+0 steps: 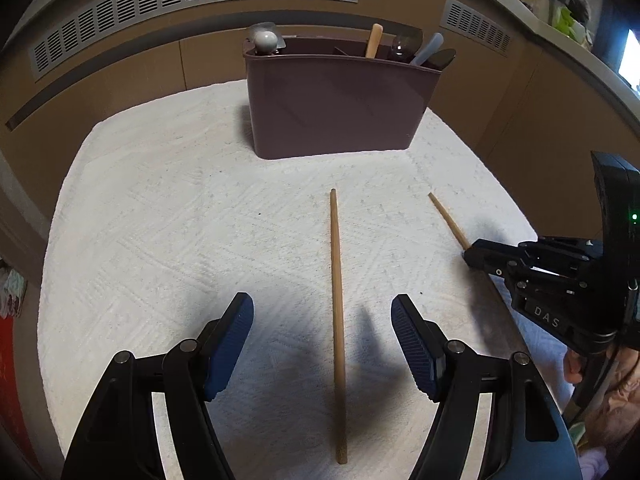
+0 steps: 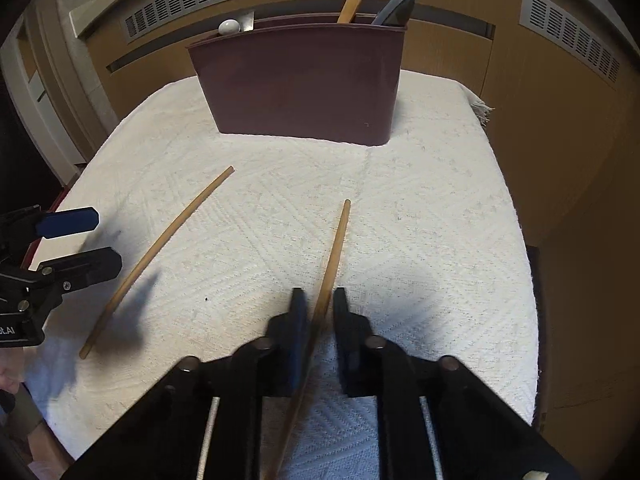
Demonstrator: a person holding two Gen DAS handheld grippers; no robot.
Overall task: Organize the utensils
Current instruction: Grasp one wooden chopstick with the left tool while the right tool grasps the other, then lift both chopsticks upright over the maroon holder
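Two wooden chopsticks lie on a white towel. One chopstick [image 1: 337, 300] lies lengthwise between the fingers of my open left gripper [image 1: 322, 344]; it also shows in the right wrist view [image 2: 156, 256]. The other chopstick [image 2: 334, 256] runs between the nearly closed fingers of my right gripper [image 2: 319, 320]; whether the pads touch it is unclear. In the left wrist view that chopstick [image 1: 446, 218] disappears into my right gripper [image 1: 470, 256]. A maroon utensil holder [image 1: 336, 108] stands at the towel's far side, also visible in the right wrist view [image 2: 300, 84], holding several utensils.
The white towel [image 2: 420, 220] covers the table. Brown panelled walls with vent grilles [image 1: 192, 0] stand behind the holder. A shelf with clutter [image 1: 560, 4] runs along the upper right. My left gripper [image 2: 76, 240] shows at the left in the right wrist view.
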